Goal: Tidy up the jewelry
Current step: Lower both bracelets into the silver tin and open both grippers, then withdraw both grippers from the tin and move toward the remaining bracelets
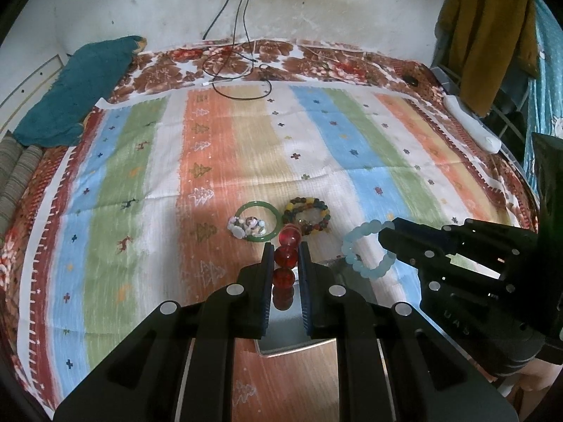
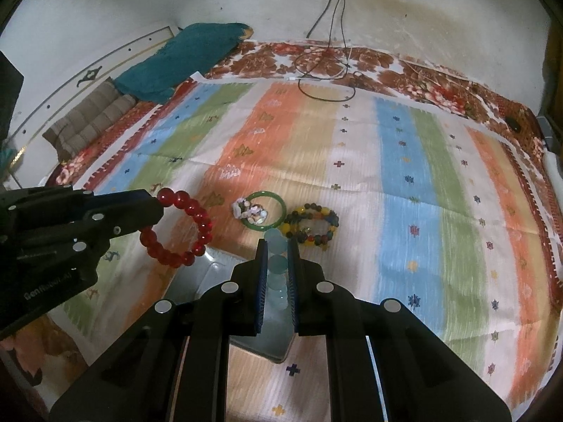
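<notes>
Left wrist view: left gripper (image 1: 285,246) clamps the red bracelet (image 1: 285,258), beads strung out ahead along its fingers. Right gripper (image 2: 278,246) likewise pinches the blue bracelet (image 2: 276,267). A clear tray (image 2: 225,274) sits directly beneath both. Green bangle (image 1: 259,221) and mixed beads (image 1: 308,218) lie just beyond, roughly equidistant.

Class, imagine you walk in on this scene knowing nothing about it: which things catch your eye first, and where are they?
Two beaded bracelets held off the bed stand out: the left claw grips a red bead bracelet, the right claw a pale blue bead bracelet. Beyond them, on the striped bedspread, lie a green bangle with a small pale-stone bracelet resting on it and, just right, a multicoloured bead bracelet.
</notes>
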